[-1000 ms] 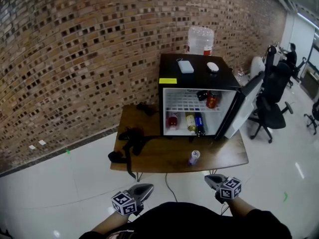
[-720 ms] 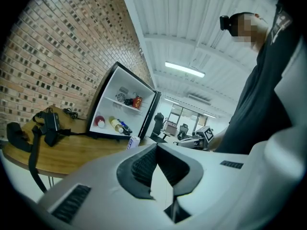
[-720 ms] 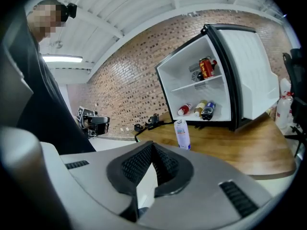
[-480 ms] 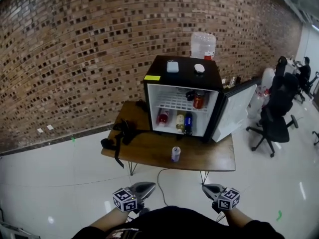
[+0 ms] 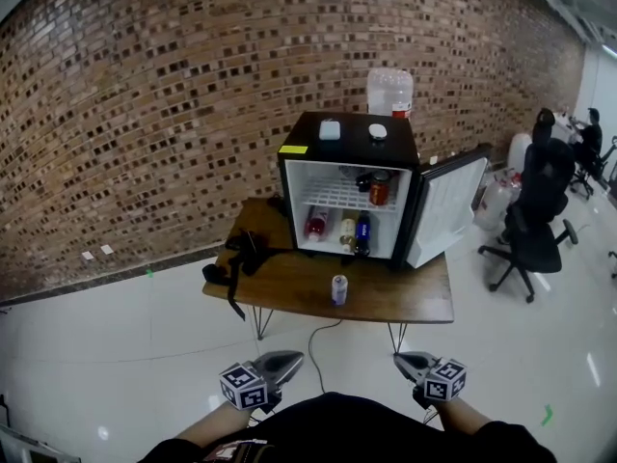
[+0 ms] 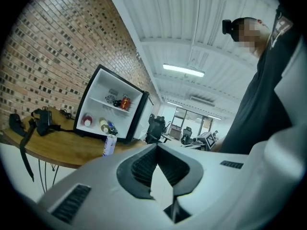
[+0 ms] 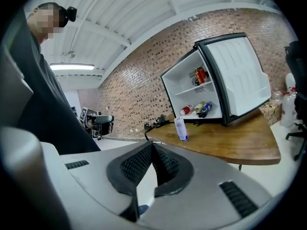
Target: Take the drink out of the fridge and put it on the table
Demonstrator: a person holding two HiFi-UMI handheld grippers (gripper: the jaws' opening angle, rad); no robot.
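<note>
A slim white and purple drink can [image 5: 338, 289] stands upright on the wooden table [image 5: 405, 303], in front of the black mini fridge [image 5: 289, 186]. The fridge door [image 5: 445, 210] is swung open to the right. Inside are a red can [image 5: 380, 191] on the upper shelf and bottles [image 5: 354, 232] lying on the lower one. My left gripper [image 5: 282, 361] and right gripper [image 5: 409, 361] are low by my body, well short of the table, both shut and empty. The can [image 6: 110, 144] shows far beyond the left gripper [image 6: 156, 146]. It also shows as the can [image 7: 180, 128] beyond the right gripper [image 7: 152, 144].
A black strapped bag [image 5: 236, 258] lies on the table's left end. A water jug [image 5: 389, 90] stands behind the fridge, and two small items [image 5: 330, 129] rest on its top. Office chairs [image 5: 535, 215] are at the right. White floor lies between me and the table.
The table and fridge have drifted left and a little farther off in the head view. Both grippers stay low and shut in front of my body.
</note>
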